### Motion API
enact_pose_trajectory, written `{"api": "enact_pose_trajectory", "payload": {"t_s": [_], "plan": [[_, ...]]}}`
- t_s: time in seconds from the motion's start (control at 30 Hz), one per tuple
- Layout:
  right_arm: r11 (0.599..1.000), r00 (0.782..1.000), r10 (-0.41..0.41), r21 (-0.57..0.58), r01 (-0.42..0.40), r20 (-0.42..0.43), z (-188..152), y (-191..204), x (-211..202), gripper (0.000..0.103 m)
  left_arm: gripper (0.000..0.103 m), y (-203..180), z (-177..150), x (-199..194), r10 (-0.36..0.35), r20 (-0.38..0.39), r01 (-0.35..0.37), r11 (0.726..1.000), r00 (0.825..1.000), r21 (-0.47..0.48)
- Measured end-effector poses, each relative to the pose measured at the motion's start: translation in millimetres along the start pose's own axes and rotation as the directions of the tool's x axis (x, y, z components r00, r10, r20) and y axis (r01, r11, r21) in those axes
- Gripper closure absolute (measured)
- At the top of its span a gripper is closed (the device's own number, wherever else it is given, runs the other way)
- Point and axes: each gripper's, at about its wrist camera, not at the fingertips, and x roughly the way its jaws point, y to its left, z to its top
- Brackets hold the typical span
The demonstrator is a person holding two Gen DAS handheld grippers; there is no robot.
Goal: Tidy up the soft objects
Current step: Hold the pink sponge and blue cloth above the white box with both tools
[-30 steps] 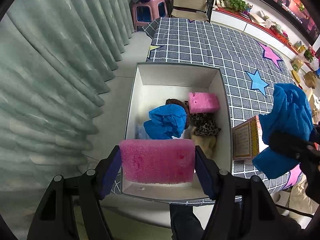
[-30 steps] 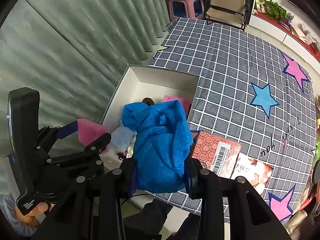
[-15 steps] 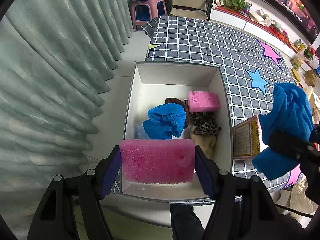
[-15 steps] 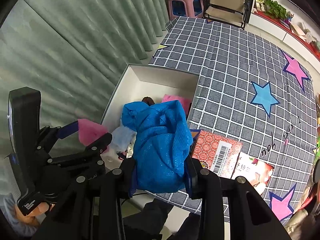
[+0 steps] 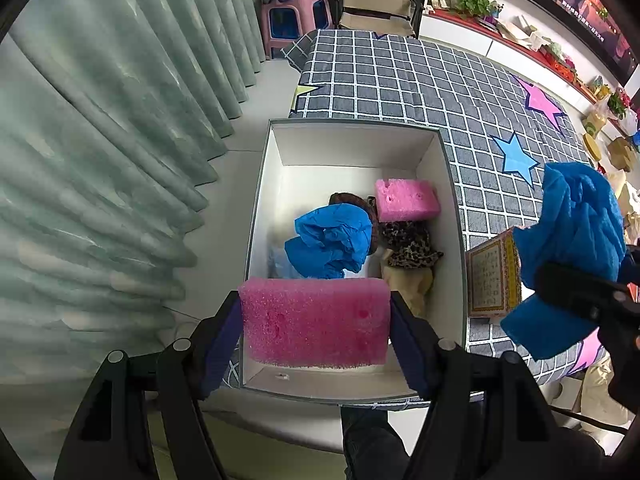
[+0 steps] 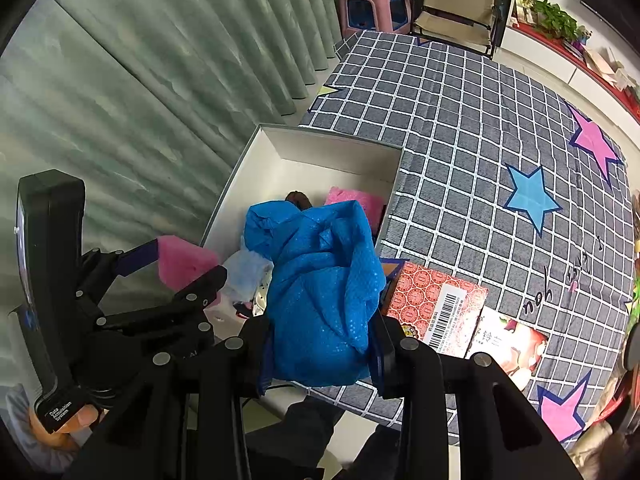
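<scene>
Pink sponge point(image 5: 316, 320), light and squashy, sits clamped end-to-end in the left claw point(image 5: 316, 322) above the box point(image 5: 454, 216); right claw point(image 6: 320, 350) pinches the limp blue cloth point(image 6: 320, 292)

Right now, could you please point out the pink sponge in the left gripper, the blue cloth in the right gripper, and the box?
pink sponge point(image 5: 316, 320), left wrist view, front face.
blue cloth point(image 6: 324, 292), right wrist view, middle.
box point(image 5: 352, 148), left wrist view, far inner wall.
</scene>
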Motion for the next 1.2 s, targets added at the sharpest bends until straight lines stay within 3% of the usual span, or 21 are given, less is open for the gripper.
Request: {"api": "enact_pose_trajectory", "payload": {"t_s": [1.2], "plan": [[0.999,0.999,0.005,-0.043,-0.007,-0.053,11.1,3.2,17.1,0.065,0.029,8.4,3.2,20.4,0.003,-0.072,-0.004,1.000,0.997,-0.012]]}}
